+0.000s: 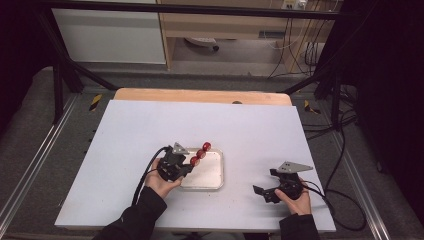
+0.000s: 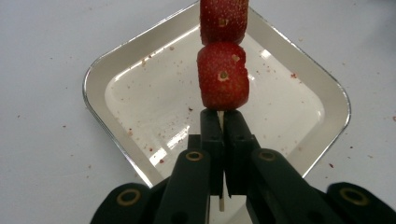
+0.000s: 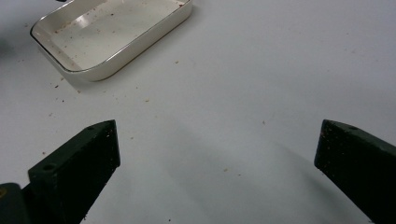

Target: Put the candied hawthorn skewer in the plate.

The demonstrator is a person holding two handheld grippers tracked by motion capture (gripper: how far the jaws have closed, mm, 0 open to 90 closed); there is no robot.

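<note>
Strawberries (image 2: pixel 223 74) sit threaded on a thin wooden skewer (image 2: pixel 220 119), and the left gripper (image 2: pixel 223 122) has its jaws pinched tight on the bare stick just below the lowest berry. In the left gripper view two berries show, the upper one cut off by the top edge; the stick is mostly hidden, visible only as a pale sliver between the jaws and a short stub poking out beneath them. The high view shows three berries (image 1: pixel 200 153) in a row, so the skewer's far tip is hard to make out in either picture.

The skewer's long axis runs straight out from the jaws, in line with the gripper. From above it points away from the person and to the right, slanting across the near-left corner of the tray (image 1: pixel 218 176) toward its far edge. Whether the berries touch the tray or hang above it cannot be told.

The tray is white, shallow and square-cornered, flecked with red crumbs, on a pale table (image 1: pixel 125 135). The left hand (image 1: pixel 161 181) grips its tool at the tray's left side.

Well apart to the right, the right gripper (image 1: pixel 264 183) is held in the right hand (image 1: pixel 296 199) with its jaws spread wide and nothing between them; only bare table lies under them, the tray's corner (image 3: pixel 93 70) farther off.
</note>
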